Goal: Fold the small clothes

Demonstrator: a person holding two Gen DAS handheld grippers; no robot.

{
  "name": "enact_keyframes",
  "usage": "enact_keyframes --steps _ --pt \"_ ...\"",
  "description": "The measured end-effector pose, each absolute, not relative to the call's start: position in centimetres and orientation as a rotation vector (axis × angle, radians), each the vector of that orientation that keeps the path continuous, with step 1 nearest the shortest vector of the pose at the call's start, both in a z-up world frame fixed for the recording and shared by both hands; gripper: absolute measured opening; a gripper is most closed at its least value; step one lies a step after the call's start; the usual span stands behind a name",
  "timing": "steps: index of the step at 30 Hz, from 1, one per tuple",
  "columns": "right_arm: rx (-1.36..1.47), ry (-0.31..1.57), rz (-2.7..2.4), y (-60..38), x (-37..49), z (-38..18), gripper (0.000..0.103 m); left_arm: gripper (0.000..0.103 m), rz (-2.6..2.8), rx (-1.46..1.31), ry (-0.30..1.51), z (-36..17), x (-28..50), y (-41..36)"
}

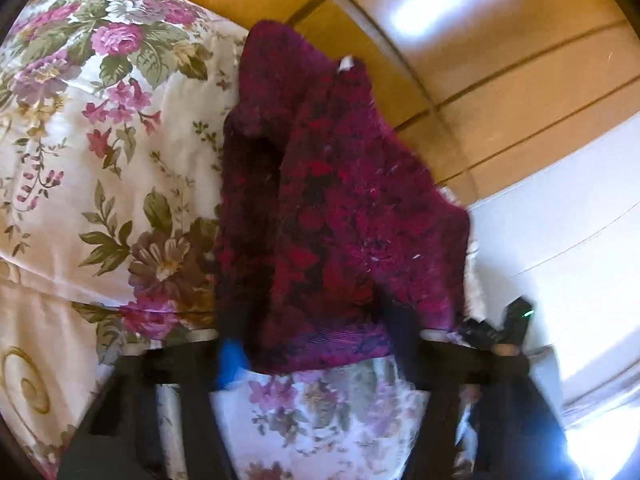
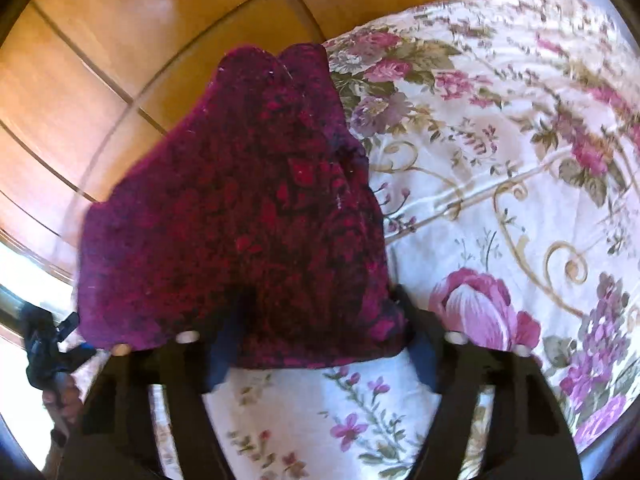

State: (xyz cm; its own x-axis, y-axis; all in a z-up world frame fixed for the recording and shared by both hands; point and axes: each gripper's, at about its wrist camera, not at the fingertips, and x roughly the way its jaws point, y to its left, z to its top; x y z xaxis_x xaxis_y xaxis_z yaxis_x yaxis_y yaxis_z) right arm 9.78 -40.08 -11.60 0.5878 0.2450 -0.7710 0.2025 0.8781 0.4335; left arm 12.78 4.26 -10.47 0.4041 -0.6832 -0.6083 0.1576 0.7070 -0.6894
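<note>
A small dark magenta garment (image 1: 340, 208) with a red and black pattern lies on the floral bedspread (image 1: 80, 160), its far end hanging over the bed's edge. In the left wrist view my left gripper (image 1: 314, 350) has its fingers apart on either side of the garment's near hem, and a blue pad (image 1: 228, 360) shows at the left finger. In the right wrist view the same garment (image 2: 240, 220) fills the middle. My right gripper (image 2: 322, 354) stands wide, straddling the near hem. The cloth covers both sets of fingertips, and the picture is blurred.
The bedspread (image 2: 500, 200) extends to the right in the right wrist view. A wooden panelled surface (image 1: 500, 80) lies beyond the bed edge, with a white surface (image 1: 560, 240) beside it. Black gear (image 2: 44, 344) and a hand (image 2: 60, 396) show at the left edge.
</note>
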Motion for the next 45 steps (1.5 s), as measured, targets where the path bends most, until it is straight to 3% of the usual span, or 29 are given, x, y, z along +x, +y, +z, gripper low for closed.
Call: enact_keyframes --steps 1,4,11,23,26,29,31,39,41,42,43,44,45 --pt "0.524 0.954 0.028 -40.2 9.7 -11.4 0.04 0.026 -0.567 -0.597 1.026 -10.4 12.7 4.4" --pt "0.474 0.93 0.038 -39.6 8.7 -9.8 0.028 0.018 -0.573 -0.588 0.996 -9.5 11.5 4.8" --pt "0.447 0.894 0.069 -38.1 5.2 -7.9 0.026 0.016 -0.59 -0.57 0.965 -7.8 7.4 5.8" --pt "0.462 1.035 0.1 -36.4 -5.1 -10.2 0.026 0.016 -0.623 -0.565 1.064 -9.0 -4.4 7.3" --pt "0.441 1.03 0.092 -36.3 -4.7 -9.8 0.034 0.02 -0.614 -0.528 1.057 -8.5 -3.7 7.2" --pt "0.406 0.967 0.071 -36.4 -3.5 -8.5 0.051 0.04 -0.596 -0.491 0.981 -6.8 -2.5 7.5" --pt "0.355 0.919 0.046 -36.1 -2.2 -7.4 0.062 0.04 -0.59 -0.482 0.952 -5.9 -1.2 7.7" --pt "0.143 0.833 -0.019 -33.5 3.0 -6.2 0.063 0.04 -0.588 -0.382 0.927 -5.6 5.4 5.2" --pt "0.092 0.83 -0.023 -33.0 3.9 -6.4 0.058 0.04 -0.6 -0.379 0.927 -6.1 6.5 4.3" --pt "0.059 0.843 -0.02 -32.6 4.3 -6.7 0.047 0.039 -0.609 -0.38 0.929 -6.4 6.9 4.0" --pt "0.04 0.853 -0.014 -32.5 4.4 -6.8 0.035 0.034 -0.632 -0.371 0.928 -6.5 7.0 3.6" --pt "0.011 0.858 -0.016 -32.2 4.4 -6.9 0.032 0.02 -0.629 -0.347 0.915 -6.4 6.9 3.3" --pt "0.003 0.857 -0.015 -32.1 4.2 -6.9 0.025 0.019 -0.618 -0.33 0.907 -6.0 6.5 3.2"
